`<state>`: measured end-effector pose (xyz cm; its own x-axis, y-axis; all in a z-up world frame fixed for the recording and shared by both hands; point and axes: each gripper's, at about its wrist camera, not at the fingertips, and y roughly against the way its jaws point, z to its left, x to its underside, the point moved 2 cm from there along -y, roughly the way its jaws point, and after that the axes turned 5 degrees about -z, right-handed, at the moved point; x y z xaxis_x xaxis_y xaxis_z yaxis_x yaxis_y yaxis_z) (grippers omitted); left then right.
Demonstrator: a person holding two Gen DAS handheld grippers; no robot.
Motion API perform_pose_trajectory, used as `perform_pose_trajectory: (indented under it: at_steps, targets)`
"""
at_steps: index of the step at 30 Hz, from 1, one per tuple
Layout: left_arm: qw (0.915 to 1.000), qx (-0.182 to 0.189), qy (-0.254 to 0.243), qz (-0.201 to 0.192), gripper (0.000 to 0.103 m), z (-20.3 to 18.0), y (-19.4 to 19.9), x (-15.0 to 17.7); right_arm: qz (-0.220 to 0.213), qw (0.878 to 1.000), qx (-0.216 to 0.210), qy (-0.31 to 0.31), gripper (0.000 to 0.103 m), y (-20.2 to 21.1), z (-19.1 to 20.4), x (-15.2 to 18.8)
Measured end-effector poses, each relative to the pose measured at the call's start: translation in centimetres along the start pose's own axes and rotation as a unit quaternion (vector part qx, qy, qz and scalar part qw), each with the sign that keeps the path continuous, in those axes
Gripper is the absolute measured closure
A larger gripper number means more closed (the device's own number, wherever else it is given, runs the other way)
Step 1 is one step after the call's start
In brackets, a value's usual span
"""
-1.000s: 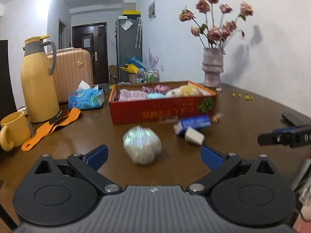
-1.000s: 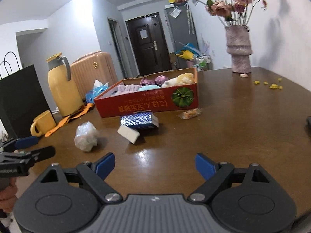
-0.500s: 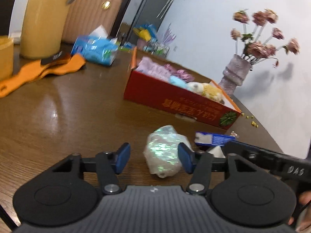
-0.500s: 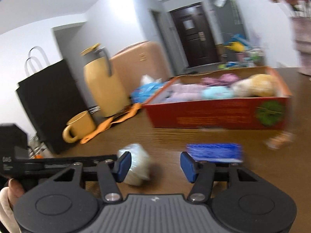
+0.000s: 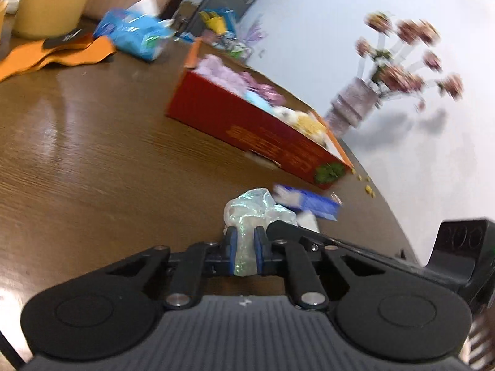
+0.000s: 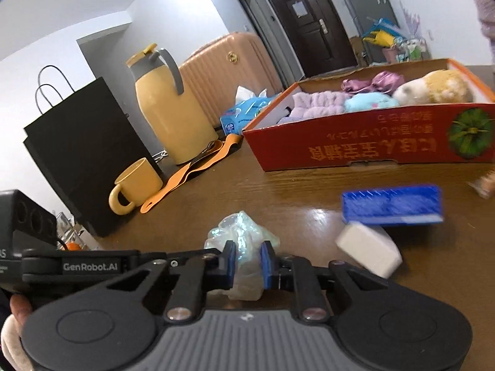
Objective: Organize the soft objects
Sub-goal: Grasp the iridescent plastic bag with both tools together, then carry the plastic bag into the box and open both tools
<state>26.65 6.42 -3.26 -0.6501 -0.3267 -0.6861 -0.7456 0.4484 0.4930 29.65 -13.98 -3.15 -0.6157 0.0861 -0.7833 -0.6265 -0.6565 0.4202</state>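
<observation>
Both grippers clamped on the bag (image 5: pixel 258 208) on the table (image 5: pixel 92 160).

Left gripper (image 5: pixel 245 252): blue pads (image 5: pixel 231 247) pinched on the crinkled iridescent bag, which is squeezed narrow between them. Right gripper (image 6: pixel 246 262): jaws likewise closed on the same bag (image 6: pixel 239 232), from the opposite side. The bag's base is hidden by the grippers, so contact with the glossy brown wood table can't be told. Beyond the bag a blue box (image 6: pixel 391 205) and a white block (image 6: pixel 368 249) are seen touching; further back, a red box (image 6: pixel 371 145) is filled with plush items. At the table's far left a yellow mug (image 6: pixel 136 187), yellow flask (image 6: pixel 167 108), orange strap (image 6: pixel 188 173), tissue pack (image 6: pixel 244 114) and black paper bag (image 6: pixel 80 151) are seen. Behind: pink suitcase (image 6: pixel 222 68), dark door (image 6: pixel 309 21), white walls. A vase of flowers (image 5: pixel 355 108) is seen, blurred, in the left view.
</observation>
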Motion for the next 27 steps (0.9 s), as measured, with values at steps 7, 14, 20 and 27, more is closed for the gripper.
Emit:
perform_pose_trajectory:
  at_steps: [7, 14, 20, 27]
  targets:
    - [0.9983, 0.028, -0.048, 0.020, 0.094, -5.4, 2.3, 4.4, -0.033, 0.999, 0.030, -0.022, 0.087, 7.8, -0.1, 3.4]
    - [0.9947, 0.054, -0.086, 0.020, 0.095, -9.9, 3.2, 5.9, -0.078, 0.995, 0.051, -0.029, 0.087, 13.5, -0.6, 4.5]
    - [0.9918, 0.066, -0.108, 0.010, 0.095, -12.1, 2.2, 2.9, -0.106, 0.993, 0.048, -0.027, 0.087, 14.6, -1.4, 2.3]
    - [0.9921, 0.062, -0.106, -0.024, 0.095, -12.3, -2.6, -8.1, -0.122, 0.992, 0.037, 0.017, 0.088, 9.9, -2.7, -8.5]
